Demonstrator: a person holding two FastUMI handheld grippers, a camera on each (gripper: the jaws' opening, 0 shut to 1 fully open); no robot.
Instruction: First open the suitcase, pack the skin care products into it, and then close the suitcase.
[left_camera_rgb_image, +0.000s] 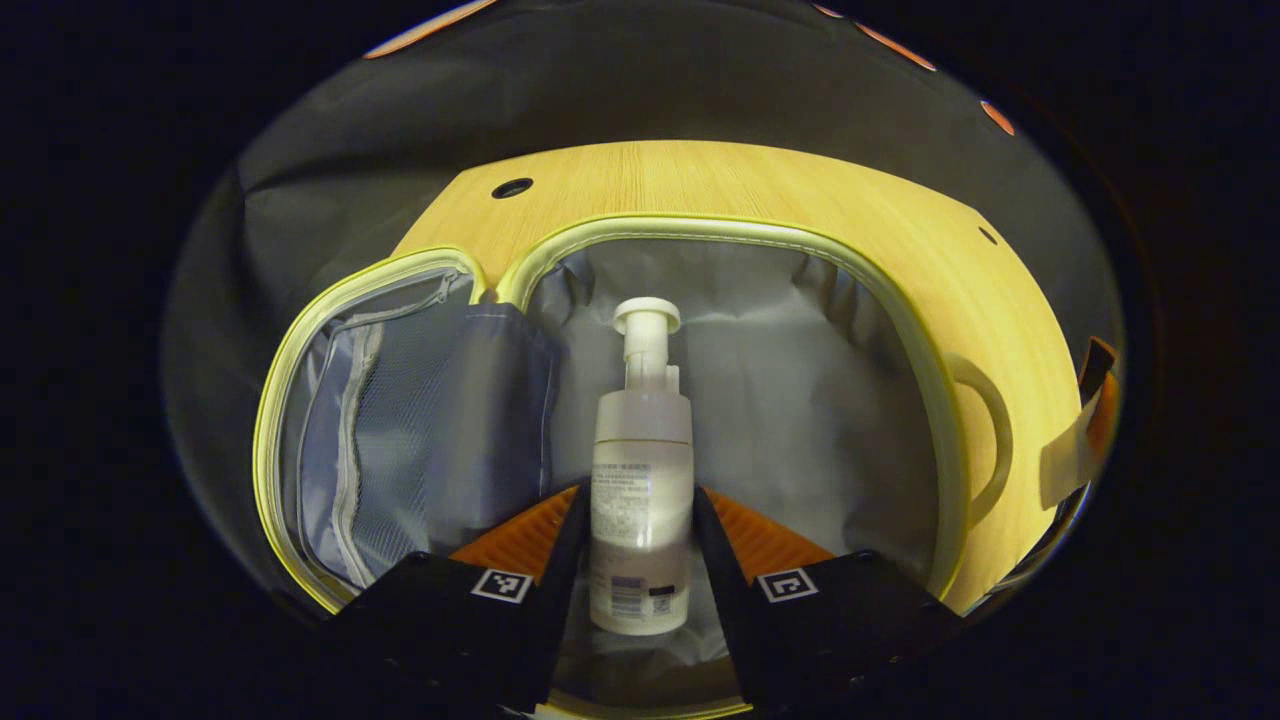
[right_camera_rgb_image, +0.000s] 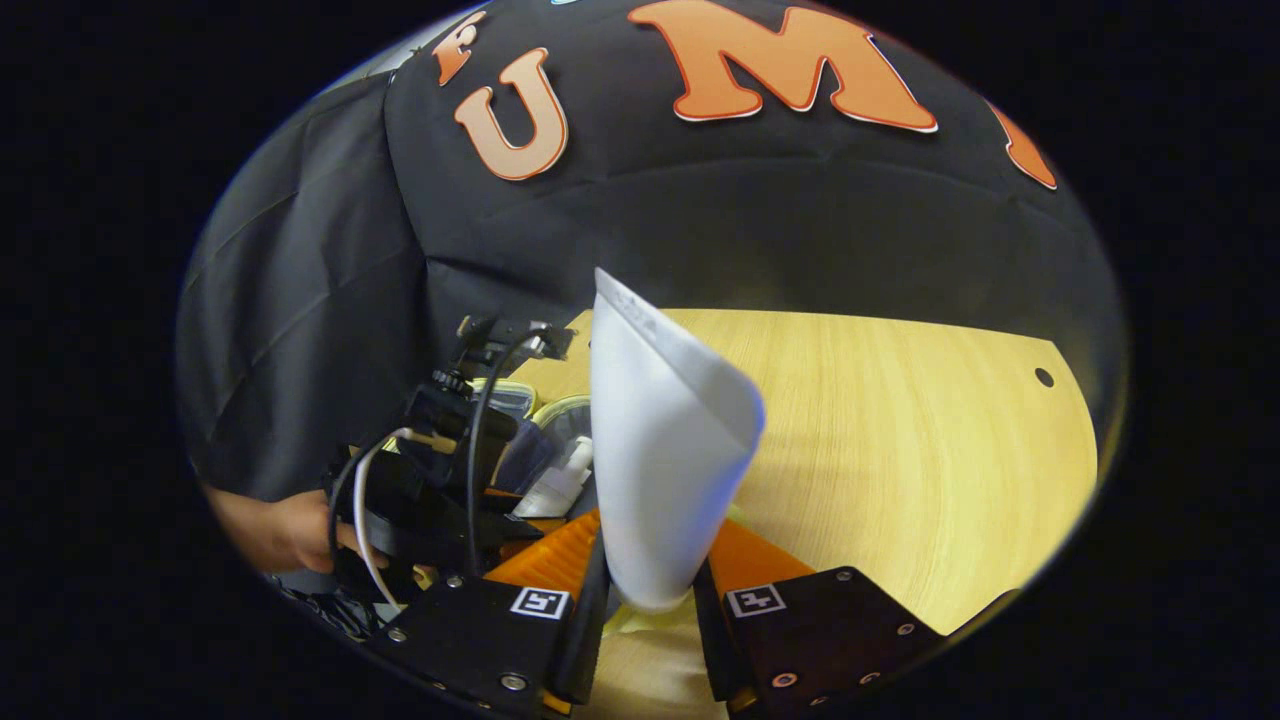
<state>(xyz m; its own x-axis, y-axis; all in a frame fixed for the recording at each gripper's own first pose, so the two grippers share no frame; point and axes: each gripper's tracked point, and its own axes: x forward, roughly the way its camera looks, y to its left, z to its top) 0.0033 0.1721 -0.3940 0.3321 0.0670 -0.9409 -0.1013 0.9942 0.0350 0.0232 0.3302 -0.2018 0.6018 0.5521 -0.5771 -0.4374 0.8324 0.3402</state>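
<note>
Over the open suitcase (left_camera_rgb_image: 930, 400), which lay flat on the wooden table (left_camera_rgb_image: 760, 185) with both halves spread, the left gripper (left_camera_rgb_image: 640, 525) was held; its jaws were pinched on the lower body of a white pump bottle (left_camera_rgb_image: 642, 470), whose pump head pointed away over the grey lining of the larger half; whether the bottle was resting on the lining or was held just above it could not be told; the mesh zip pocket (left_camera_rgb_image: 385, 430) in the other half was seen to be unfilled. Off to the side, in the right gripper view, the right gripper (right_camera_rgb_image: 650, 590) was seen with its jaws pressed on the narrow end of a white tube (right_camera_rgb_image: 665, 450), which was carried upright above the table; the left gripper (right_camera_rgb_image: 440, 490) and the hand (right_camera_rgb_image: 275, 530) holding it were seen at the suitcase beyond. The opening was judged done; the packing was judged under way, with the bottle to be released, the tube to be brought over, and the closing not yet begun.
</note>
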